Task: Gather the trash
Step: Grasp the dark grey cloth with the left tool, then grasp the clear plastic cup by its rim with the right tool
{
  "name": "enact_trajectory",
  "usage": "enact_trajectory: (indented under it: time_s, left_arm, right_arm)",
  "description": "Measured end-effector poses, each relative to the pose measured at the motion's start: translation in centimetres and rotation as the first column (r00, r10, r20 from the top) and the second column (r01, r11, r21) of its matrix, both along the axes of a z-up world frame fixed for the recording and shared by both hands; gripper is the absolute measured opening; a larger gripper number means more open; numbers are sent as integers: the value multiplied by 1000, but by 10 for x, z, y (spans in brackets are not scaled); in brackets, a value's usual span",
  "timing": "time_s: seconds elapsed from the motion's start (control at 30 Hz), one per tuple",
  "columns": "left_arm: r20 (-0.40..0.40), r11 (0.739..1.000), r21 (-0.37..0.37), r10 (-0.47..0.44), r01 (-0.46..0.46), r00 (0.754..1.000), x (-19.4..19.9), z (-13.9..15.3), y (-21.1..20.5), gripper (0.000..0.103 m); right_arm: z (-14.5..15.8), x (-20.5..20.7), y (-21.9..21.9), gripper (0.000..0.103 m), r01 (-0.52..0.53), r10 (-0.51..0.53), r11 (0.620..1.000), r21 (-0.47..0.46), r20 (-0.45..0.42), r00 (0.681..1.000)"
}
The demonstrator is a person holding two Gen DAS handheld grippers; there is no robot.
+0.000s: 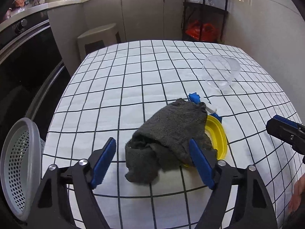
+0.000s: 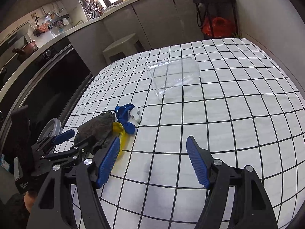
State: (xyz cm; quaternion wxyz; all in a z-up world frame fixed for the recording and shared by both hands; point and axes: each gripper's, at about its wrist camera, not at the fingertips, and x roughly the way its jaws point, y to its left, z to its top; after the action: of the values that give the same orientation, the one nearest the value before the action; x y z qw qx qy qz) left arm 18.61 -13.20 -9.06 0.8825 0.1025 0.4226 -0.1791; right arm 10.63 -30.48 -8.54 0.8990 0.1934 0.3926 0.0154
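Note:
A crumpled dark grey cloth [image 1: 169, 133] lies on the checked tablecloth [image 1: 133, 80], partly covering a yellow plastic lid [image 1: 217, 137]. Behind it lies a blue and white scrap [image 1: 196, 99]. A clear plastic cup [image 1: 219, 72] lies on its side further back right. My left gripper [image 1: 152, 148] is open, its fingers on either side of the cloth's near end. My right gripper [image 2: 152, 147] is open and empty over bare tablecloth [image 2: 228, 114], right of the cloth [image 2: 95, 127], lid [image 2: 120, 131], blue scrap [image 2: 125, 118] and near the cup [image 2: 173, 78].
A grey perforated bin [image 1: 21, 164] stands at the table's left edge. A dark oven front [image 1: 24, 61] and a beige stool [image 1: 99, 36] are to the left and behind. A black shelf rack with an orange bag [image 1: 204, 28] stands at the back right.

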Motion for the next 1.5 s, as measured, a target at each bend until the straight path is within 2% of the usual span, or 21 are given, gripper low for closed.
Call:
enact_trajectory:
  time_s: [0.1,0.2,0.4,0.7,0.8,1.03,1.17,1.3,1.5]
  left_arm:
    - [0,1000,-1,-15,15,1000,-3,-1,-4,54]
    - [-6,1000,-12,-23,23,1000,-4,0,-4,46]
    - [5,999,-28,-27,27,1000,-7,8,0,34]
    - [36,998,-64,0,2,999,-8,26,14,31]
    - [67,998,-65,27,-23,997,-9,36,23,31]
    - [136,996,-13,87,-86,987,-8,50,36,31]
    - [147,993,1,118,-119,982,-2,50,43,31]
    - [153,990,15,136,-140,979,3,48,48,31]
    - [138,987,18,157,-161,978,11,43,58,31]
  right_arm:
    - [1,-3,-1,69,10,-10,1000,7,3,1000]
    - [1,-5,-1,69,11,-11,1000,2,5,1000]
    - [2,-5,1,69,7,-7,1000,-4,3,1000]
    - [0,-2,6,69,0,0,1000,-6,-2,1000]
    - [0,-2,6,69,0,0,1000,-8,-2,1000]
    - [-2,2,4,69,23,-23,999,-29,3,1000]
    - [1,13,3,69,50,-49,997,-64,10,999]
    - [5,29,9,69,86,-84,984,-153,21,996]
    - [4,71,17,69,131,-130,968,-215,23,991]
